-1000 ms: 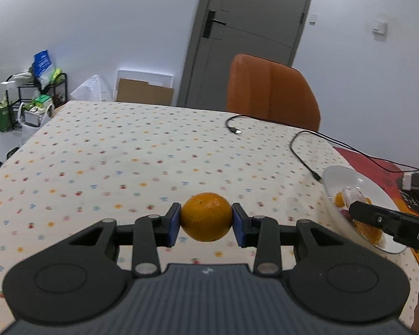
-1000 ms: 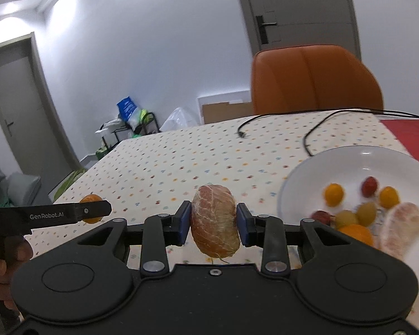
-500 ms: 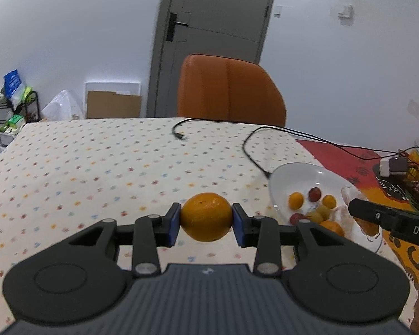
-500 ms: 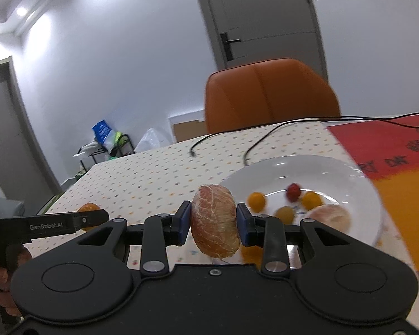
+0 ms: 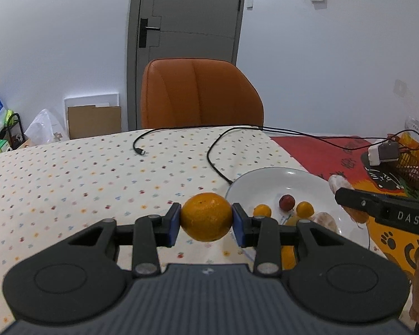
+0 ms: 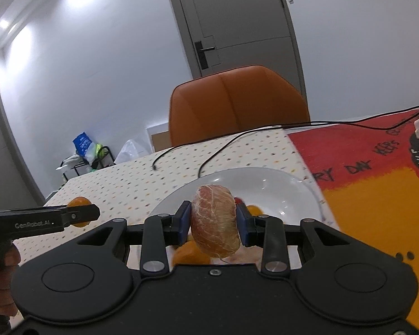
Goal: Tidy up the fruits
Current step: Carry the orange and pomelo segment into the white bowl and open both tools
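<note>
My left gripper (image 5: 206,217) is shut on an orange (image 5: 206,216) and holds it above the dotted tablecloth, just left of the white plate (image 5: 262,180). The plate holds small yellow and red fruits (image 5: 287,201) and a peeled segment (image 5: 325,220). My right gripper (image 6: 214,219) is shut on a peeled pomelo piece (image 6: 215,219) and holds it over the plate (image 6: 279,184). The left gripper with its orange (image 6: 79,212) shows at the left of the right wrist view. The right gripper's finger (image 5: 382,209) shows at the right of the left wrist view.
A black cable (image 5: 218,156) lies across the table behind the plate. A red and yellow mat (image 6: 377,195) lies right of the plate, with a white charger (image 5: 382,153) on it. An orange chair (image 5: 198,95) stands at the table's far edge.
Both grippers have moved right towards the plate with their fruit still held. The pomelo piece is now over the plate, and the orange is close to its left rim.
</note>
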Tool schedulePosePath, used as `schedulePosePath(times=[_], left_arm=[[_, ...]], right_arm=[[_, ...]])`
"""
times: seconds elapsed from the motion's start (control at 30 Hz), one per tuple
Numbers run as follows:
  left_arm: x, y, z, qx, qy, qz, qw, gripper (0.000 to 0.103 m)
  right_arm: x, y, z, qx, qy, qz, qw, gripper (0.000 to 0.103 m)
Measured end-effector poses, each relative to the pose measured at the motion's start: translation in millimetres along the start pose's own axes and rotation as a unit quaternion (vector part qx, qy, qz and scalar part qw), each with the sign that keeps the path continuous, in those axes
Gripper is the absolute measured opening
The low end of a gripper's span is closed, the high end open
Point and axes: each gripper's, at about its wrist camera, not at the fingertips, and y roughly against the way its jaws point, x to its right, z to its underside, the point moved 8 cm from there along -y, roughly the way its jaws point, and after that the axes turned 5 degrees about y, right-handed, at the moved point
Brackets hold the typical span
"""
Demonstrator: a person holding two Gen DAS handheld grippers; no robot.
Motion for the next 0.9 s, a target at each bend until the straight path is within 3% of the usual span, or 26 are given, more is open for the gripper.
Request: schedulePosePath(times=[0.53,0.6,0.83,0.9], left_arm=[[38,-39,-11,-0.015,-0.012,0.0,0.9998,0.037],[40,-38,-13,-0.003,-0.015,-0.004,0.9999,0.042],[31,-33,-16,-0.004,-0.004,-0.011,0.9999,0.044],[26,-30,-15,-0.005,-0.001,-0.014,0.9999,0.05]], right_arm=[[46,-23,-22,0.005,0.003,0.0,1.0,0.032],[49,-24,-24,0.004,0.004,0.0,1.0,0.032],[56,-26,-32,0.008,0.007,-0.001,1.0,0.032],[57,-27,-34,0.008,0.01,0.0,1.0,0.033]])
